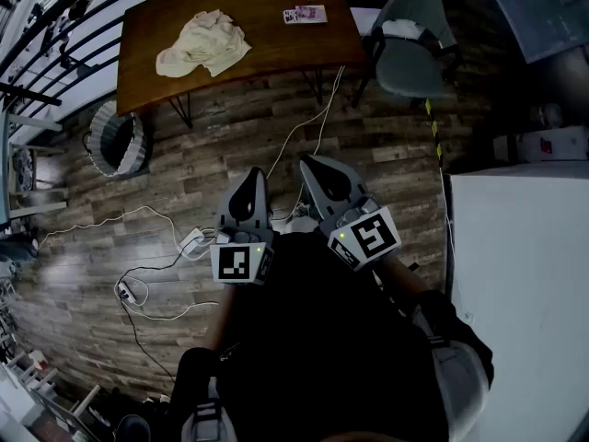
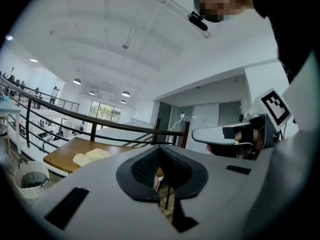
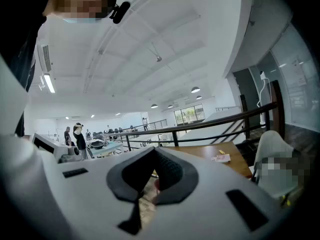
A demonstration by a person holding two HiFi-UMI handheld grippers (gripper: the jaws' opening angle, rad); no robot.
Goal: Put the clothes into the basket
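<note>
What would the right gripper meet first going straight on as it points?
Nothing close: the right gripper aims across open floor at the wooden table, probably its near edge, though depth is unclear.

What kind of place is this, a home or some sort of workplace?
Probably a workplace: a mezzanine in a large open office or lab. Beyond a railing, people stand at benches, and a wooden table and chair sit on plank flooring.

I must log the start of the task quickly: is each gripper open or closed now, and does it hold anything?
Left gripper: closed, holding nothing.
Right gripper: closed, holding nothing.
</note>
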